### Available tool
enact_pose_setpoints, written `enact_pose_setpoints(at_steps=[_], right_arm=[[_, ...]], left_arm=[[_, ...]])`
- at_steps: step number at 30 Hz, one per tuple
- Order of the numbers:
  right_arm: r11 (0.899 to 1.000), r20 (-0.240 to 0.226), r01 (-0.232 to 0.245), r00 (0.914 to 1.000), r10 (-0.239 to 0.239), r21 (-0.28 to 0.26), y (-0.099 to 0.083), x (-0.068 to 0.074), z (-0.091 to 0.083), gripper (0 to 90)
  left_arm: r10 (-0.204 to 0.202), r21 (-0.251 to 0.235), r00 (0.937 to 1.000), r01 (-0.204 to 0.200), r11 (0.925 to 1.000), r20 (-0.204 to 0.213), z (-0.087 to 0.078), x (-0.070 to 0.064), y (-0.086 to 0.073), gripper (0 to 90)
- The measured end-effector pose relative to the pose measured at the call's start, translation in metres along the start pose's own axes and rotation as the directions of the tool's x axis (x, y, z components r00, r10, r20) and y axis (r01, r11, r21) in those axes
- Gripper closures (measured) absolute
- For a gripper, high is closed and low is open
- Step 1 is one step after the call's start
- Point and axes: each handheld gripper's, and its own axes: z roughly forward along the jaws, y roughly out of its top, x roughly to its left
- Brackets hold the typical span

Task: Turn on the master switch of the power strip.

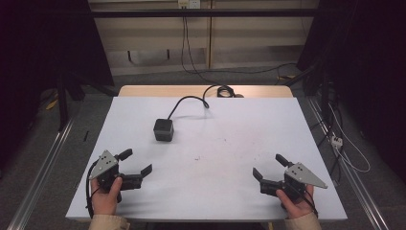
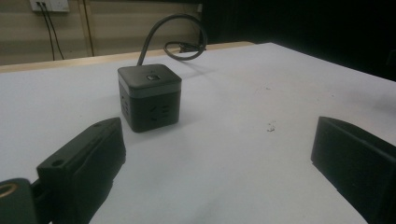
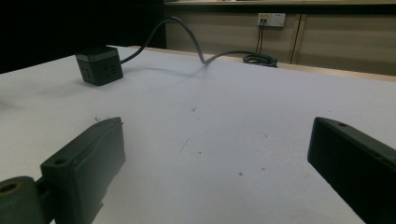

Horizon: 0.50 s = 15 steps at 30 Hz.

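Observation:
A black cube-shaped power socket (image 1: 163, 129) sits on the white table (image 1: 239, 124), left of centre, its grey cable (image 1: 189, 100) running back to a coil at the far edge. My left gripper (image 1: 136, 162) rests near the front left, open and empty, with the cube (image 2: 149, 97) a short way ahead of its jaws. My right gripper (image 1: 269, 166) rests near the front right, open and empty, and the cube (image 3: 100, 64) lies far off to its upper left.
The coiled cable (image 1: 223, 90) lies on a wooden strip at the table's far edge. A wall outlet (image 3: 271, 19) is on the back wall. Metal rails run along the floor on both sides. Small dark specks (image 2: 270, 126) mark the tabletop.

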Motion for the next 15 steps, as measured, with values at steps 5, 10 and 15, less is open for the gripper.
enact_pose_setpoints(at_steps=[5,10,15], right_arm=[[1.000,0.000,-0.009,1.0000,0.009,0.001,-0.0001,-0.0012,0.0002,3.5],[1.000,-0.003,-0.007,1.0000,0.007,-0.003,0.0000,-0.0011,0.0000,3.6],[1.000,-0.001,-0.012,0.9999,0.012,-0.007,-0.0001,-0.0017,-0.0002,3.6]], left_arm=[[-0.003,-0.006,1.0000,0.003,1.0000,-0.007,0.0008,0.0010,0.0002,2.8],[0.001,-0.008,1.0000,-0.001,1.0000,-0.003,0.0034,-0.0002,0.0029,2.8],[-0.021,-0.020,0.9998,0.021,0.9996,0.000,0.0057,0.0005,0.0057,2.9]])
